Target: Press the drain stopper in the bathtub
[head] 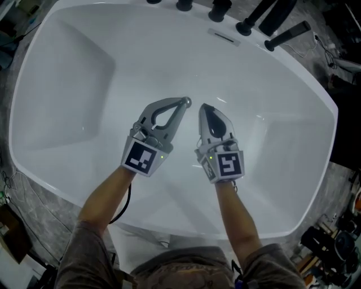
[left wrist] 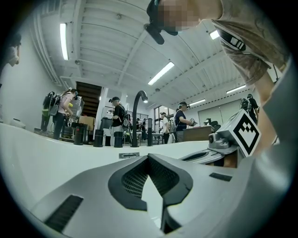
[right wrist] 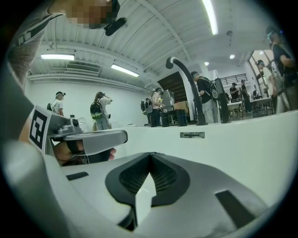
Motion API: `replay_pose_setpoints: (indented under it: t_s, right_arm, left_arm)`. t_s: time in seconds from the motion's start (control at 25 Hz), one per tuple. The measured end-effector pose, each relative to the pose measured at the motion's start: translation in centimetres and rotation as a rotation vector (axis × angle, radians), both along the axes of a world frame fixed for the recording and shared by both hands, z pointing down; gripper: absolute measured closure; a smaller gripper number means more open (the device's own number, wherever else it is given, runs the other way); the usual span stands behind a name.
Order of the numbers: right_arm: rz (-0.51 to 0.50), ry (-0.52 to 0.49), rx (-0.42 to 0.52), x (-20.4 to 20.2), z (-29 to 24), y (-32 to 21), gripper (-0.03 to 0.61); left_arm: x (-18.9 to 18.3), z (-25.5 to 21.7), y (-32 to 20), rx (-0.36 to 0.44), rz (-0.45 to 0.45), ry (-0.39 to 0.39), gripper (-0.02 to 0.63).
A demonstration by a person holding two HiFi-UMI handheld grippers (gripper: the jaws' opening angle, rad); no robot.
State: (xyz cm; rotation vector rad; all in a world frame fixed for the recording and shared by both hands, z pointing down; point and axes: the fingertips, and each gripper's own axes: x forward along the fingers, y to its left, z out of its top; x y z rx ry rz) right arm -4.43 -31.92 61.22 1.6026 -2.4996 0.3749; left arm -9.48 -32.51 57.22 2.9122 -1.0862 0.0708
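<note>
From the head view, two bare forearms reach forward from the lower edge over the white bathtub (head: 67, 68), which lies under and all around both tools. The left tongs (head: 185, 103) slant up and to the right. The right tongs (head: 203, 108) point nearly straight ahead, just beside the left pair, and the two tips are close but apart. Both pairs are closed tip to tip and hold nothing. The black taps (head: 220, 10) and the overflow plate (head: 224, 37) stand beyond the tips on the far rim. The drain stopper cannot be made out in any view.

In the left gripper view, the left tongs (left wrist: 148, 158) have their tips together, with only white tub in the gap behind them. The marker cube (left wrist: 245, 132) of the right tool is to their right, and the arched faucet (left wrist: 136, 111) stands ahead.

In the right gripper view, the right tongs (right wrist: 150, 155) are likewise closed and empty. The left tool is to their left, with fingers (right wrist: 70, 151) wrapped round its grip.
</note>
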Motion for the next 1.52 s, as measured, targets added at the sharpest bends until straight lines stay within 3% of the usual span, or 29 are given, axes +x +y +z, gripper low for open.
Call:
replay_pose_setpoints:
  t_s: [0.76,1.52]
  right_arm:
    - [-0.021,0.018,-0.044,0.1,10.3,-2.1,0.577]
    - [-0.019,0.078,-0.219,0.1,23.9,-3.3,0.577]
  left_arm:
    - [0.4,8.5,-3.3,0.026,-0.019,0.033,0.61]
    - [1.8,12.8,-3.6,-0.025,-0.013,0.057,0.609]
